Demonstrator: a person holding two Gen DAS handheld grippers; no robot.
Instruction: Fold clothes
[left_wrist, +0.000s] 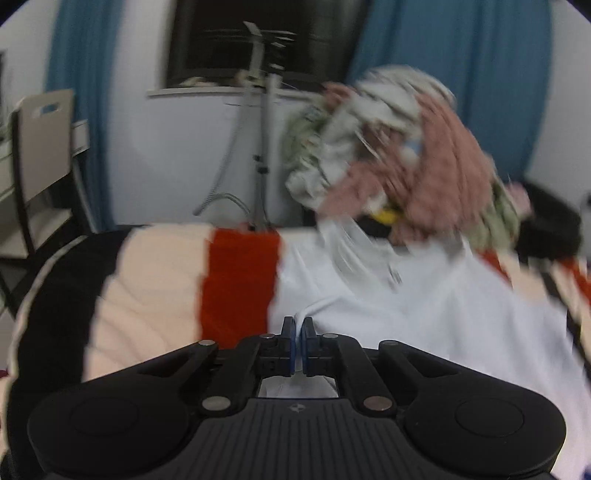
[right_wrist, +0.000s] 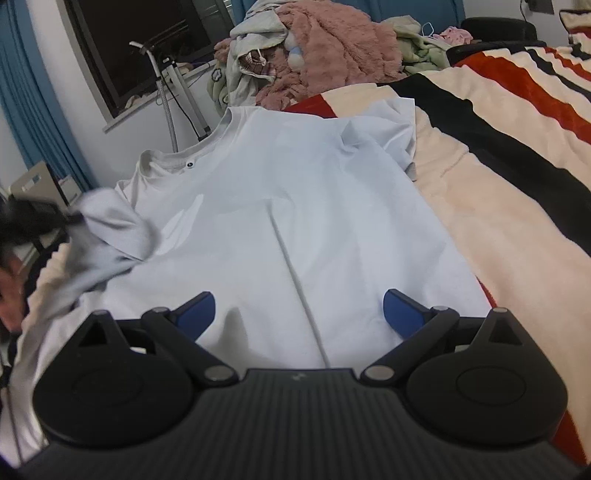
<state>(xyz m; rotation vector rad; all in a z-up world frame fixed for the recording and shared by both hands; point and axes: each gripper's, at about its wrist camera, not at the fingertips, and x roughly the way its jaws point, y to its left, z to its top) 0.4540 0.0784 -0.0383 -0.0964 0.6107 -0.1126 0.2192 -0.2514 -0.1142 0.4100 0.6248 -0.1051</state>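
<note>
The left gripper (left_wrist: 297, 325) pinches the left sleeve (right_wrist: 110, 225) of the white T-shirt (right_wrist: 288, 206); the shirt runs lengthwise ahead of the wide-open, empty right gripper (right_wrist: 299, 306); the left is nearer.

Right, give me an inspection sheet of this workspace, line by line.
Surface: striped blanket on a bed.
Job's things: white T-shirt spread flat, its left sleeve lifted.
Clutter: heap of clothes beyond the collar.
Grippers: left gripper shut on a white fold of the shirt; right gripper open above the hem.
Cables: grey hose hanging by a metal stand.
Surroundings: blue curtains, dark window, chair.
</note>
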